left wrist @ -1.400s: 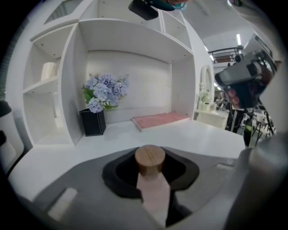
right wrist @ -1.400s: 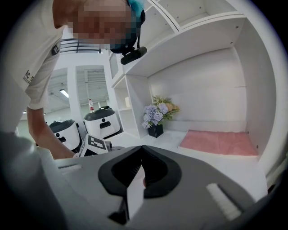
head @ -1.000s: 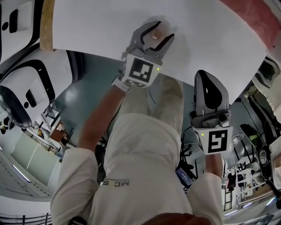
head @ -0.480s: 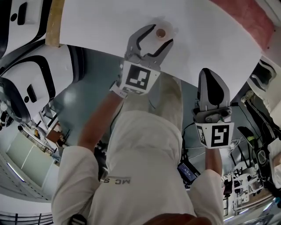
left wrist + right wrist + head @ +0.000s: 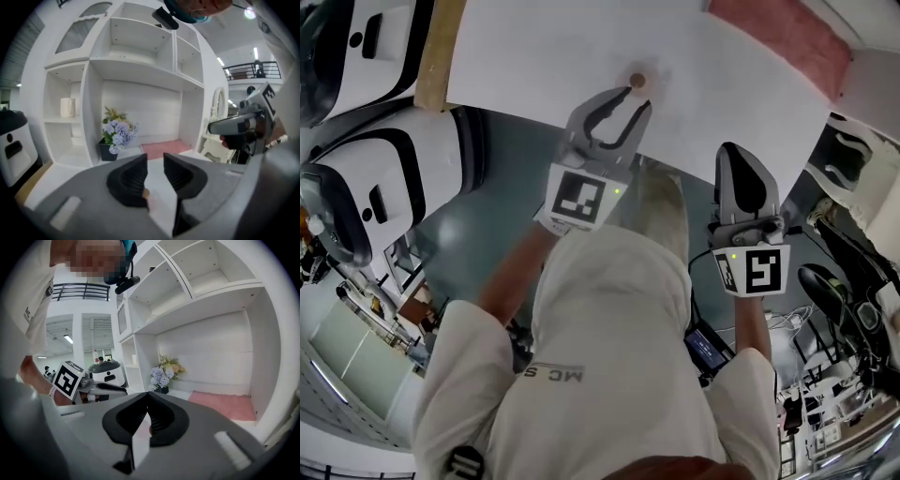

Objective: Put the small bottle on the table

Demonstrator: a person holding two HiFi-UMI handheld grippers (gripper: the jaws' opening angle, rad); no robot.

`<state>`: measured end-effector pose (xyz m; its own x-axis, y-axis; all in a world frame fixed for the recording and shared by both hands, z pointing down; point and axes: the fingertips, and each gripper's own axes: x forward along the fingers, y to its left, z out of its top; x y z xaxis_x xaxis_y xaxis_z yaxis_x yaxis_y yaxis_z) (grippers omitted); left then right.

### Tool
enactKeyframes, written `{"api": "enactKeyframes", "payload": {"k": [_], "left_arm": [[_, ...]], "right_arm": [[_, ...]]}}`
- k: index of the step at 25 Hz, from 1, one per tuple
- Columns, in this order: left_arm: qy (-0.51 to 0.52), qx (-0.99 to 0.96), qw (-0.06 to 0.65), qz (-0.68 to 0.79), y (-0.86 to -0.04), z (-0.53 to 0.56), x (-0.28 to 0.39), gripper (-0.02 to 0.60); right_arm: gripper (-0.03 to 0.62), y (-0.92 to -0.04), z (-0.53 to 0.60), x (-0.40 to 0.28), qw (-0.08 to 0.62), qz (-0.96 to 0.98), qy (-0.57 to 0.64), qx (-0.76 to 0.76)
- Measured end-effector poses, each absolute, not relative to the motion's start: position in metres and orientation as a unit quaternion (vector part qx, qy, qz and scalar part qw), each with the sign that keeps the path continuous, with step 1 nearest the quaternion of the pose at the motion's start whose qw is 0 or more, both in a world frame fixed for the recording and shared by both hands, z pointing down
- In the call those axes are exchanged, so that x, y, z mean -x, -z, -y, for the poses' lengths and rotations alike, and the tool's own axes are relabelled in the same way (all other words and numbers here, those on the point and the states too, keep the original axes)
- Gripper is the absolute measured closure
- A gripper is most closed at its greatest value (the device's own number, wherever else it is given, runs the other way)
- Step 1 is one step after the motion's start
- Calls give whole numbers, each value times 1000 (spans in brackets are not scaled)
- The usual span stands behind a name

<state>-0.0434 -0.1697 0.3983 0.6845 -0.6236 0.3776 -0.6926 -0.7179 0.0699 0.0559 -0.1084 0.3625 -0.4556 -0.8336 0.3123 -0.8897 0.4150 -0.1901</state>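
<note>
As fingers (image 5: pixel 590 109) close empty, left gripper (image 5: pixel 631 101) faces bottle (image 5: pixel 638 80).

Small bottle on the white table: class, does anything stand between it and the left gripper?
Nothing visible does. The small bottle stands on the table, just past the left gripper, with only bare tabletop between. The gripper's jaws, which have just been closing, are apart with nothing between them.

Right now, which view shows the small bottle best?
Head view: the small bottle sits alone on the white table, just beyond the left gripper, whose jaws have just been closing with nothing between them. The left gripper view catches only a sliver of it beside one pad; the right gripper view doesn't clearly show it.
</note>
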Motion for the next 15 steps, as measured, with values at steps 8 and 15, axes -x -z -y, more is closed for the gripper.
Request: {"api": "enactKeyframes", "payload": {"k": [8,15], "left_arm": [[-149,-916,94,359,-317,145,46,581],[-155,-914,95,362,-261,121,63,581]], "right_arm": [[596,-312,101,-58,42,837,-201,-507],[597,-261,87,-66,53,831,-168,-528]]}}
